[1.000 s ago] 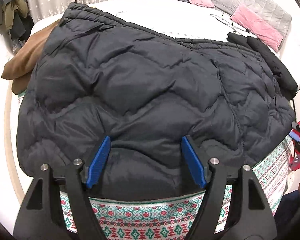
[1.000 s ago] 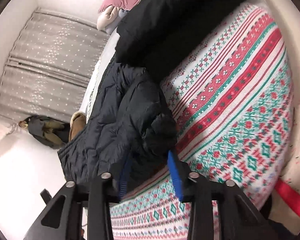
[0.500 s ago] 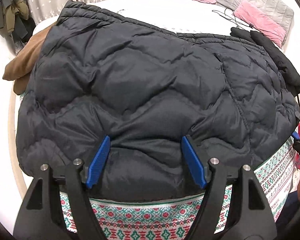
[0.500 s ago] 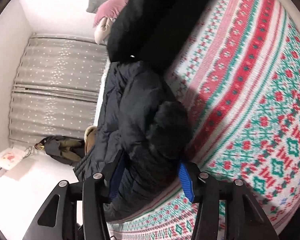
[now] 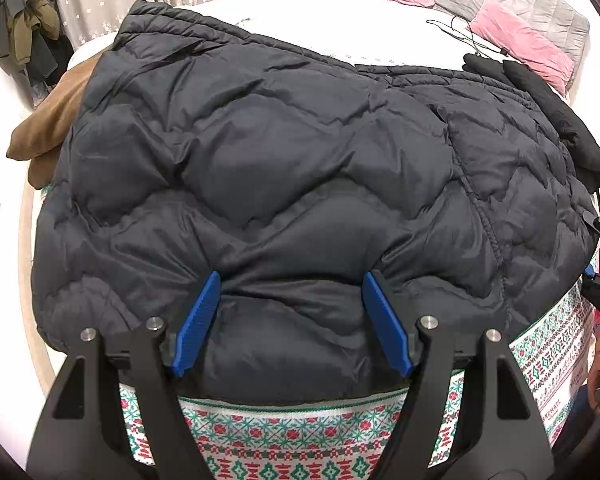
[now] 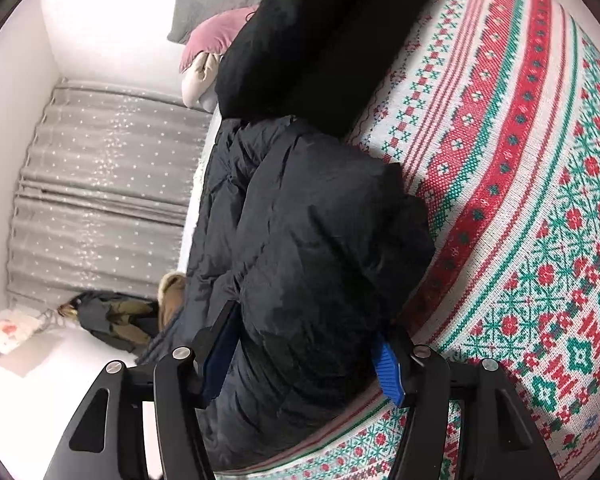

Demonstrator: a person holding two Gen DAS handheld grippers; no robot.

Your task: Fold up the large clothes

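- My left gripper point(image 5: 290, 322) had fingers apart, pressed into the puffer jacket point(image 5: 300, 168).
- My right gripper point(image 6: 306, 354) straddled a jacket fold; fingertips buried, grip unclear.

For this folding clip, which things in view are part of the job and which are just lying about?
Part of the job: black puffer jacket, left gripper, right gripper.

Lying about: patterned blanket, brown garment, pink pillows, black gloves, clothes by the curtain.
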